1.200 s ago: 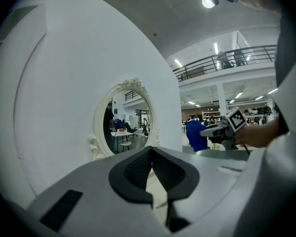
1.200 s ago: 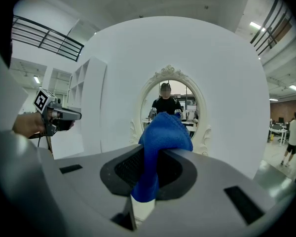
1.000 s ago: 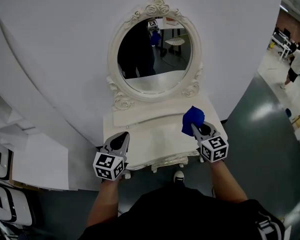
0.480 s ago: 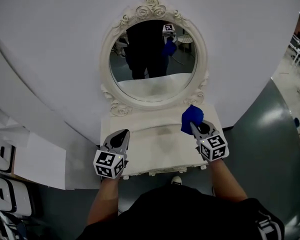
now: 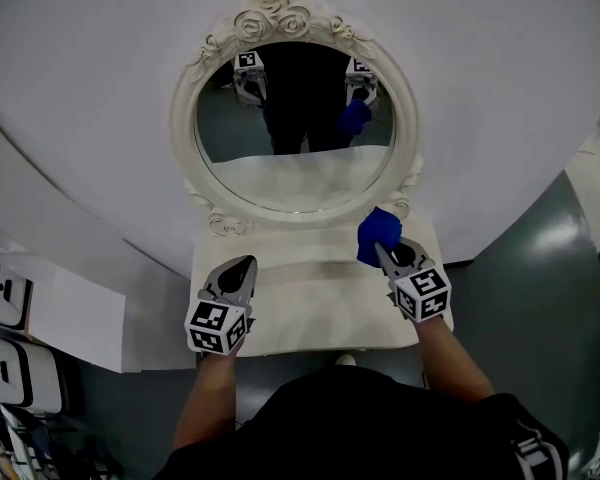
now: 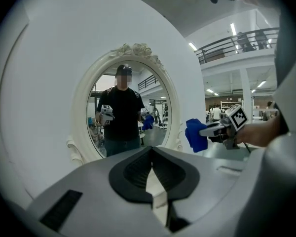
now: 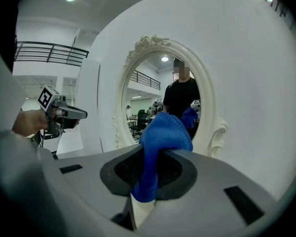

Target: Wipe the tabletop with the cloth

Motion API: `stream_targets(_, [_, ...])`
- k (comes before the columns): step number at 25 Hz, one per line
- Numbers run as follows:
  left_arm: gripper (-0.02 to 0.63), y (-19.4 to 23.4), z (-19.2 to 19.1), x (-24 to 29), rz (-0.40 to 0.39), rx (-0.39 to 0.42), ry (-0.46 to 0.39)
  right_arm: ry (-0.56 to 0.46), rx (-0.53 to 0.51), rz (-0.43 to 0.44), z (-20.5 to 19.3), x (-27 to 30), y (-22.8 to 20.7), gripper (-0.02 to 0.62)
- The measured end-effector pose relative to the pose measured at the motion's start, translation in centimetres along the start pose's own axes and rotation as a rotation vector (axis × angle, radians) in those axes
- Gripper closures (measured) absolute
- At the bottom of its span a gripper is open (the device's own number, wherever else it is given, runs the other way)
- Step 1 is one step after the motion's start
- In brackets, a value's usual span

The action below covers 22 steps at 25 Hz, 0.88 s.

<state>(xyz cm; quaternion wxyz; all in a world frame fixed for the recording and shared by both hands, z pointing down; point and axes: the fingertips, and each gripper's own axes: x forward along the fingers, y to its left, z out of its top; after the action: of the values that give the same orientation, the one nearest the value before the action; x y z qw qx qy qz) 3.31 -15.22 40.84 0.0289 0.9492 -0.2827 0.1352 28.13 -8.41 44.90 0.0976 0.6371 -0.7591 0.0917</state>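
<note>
A white dressing table [image 5: 310, 293] with an oval ornate mirror [image 5: 295, 128] stands against the wall. My right gripper [image 5: 382, 251] hovers over the tabletop's back right corner, shut on a bunched blue cloth [image 5: 378, 234]. In the right gripper view the cloth [image 7: 163, 132] sticks up from between the jaws. From the left gripper view the cloth [image 6: 195, 135] hangs at that gripper's tip, above the table. My left gripper [image 5: 246, 264] is over the tabletop's left front, jaws together with nothing between them [image 6: 151, 152]. The mirror reflects the person and both grippers.
A curved white wall [image 5: 100, 88] backs the table. White cabinets [image 5: 70, 318] and white boxes [image 5: 0, 298] stand to the left. Grey floor [image 5: 540, 268] lies to the right of the table. The table's front edge is just before the person's body.
The view has shifted so the mirror now sits centred and closer, reflecting both grippers. The right gripper with the cloth has edged toward the mirror base; the left gripper has barely moved.
</note>
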Motion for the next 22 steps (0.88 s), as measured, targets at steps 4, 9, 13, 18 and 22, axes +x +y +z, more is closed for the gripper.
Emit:
stream_targets(4, [0.595, 0.2, 0.1, 2.1, 0.020, -0.007, 0.009, -0.001, -0.006, 0.030, 0.3, 1.7, -1.5, 0.555])
stream_targets(9, [0.595, 0.5, 0.3, 3.9, 0.040, -0.017, 0.009, -0.004, -0.015, 0.064, 0.5, 3.2, -2.6, 0.555])
stream_targets(13, [0.595, 0.8, 0.6, 4.6, 0.052, -0.021, -0.002, -0.002, -0.026, 0.083, 0.5, 4.0, -2.8, 0.555])
stream_targets(18, [0.595, 0.8, 0.7, 4.4, 0.054, -0.026, -0.009, 0.002, -0.033, 0.093, 0.7, 4.4, -2.6, 0.555])
stream_targets(22, [0.595, 1.0, 0.7, 3.8, 0.050, -0.027, -0.015, 0.001, -0.036, 0.096, 0.9, 4.7, -1.8, 0.555])
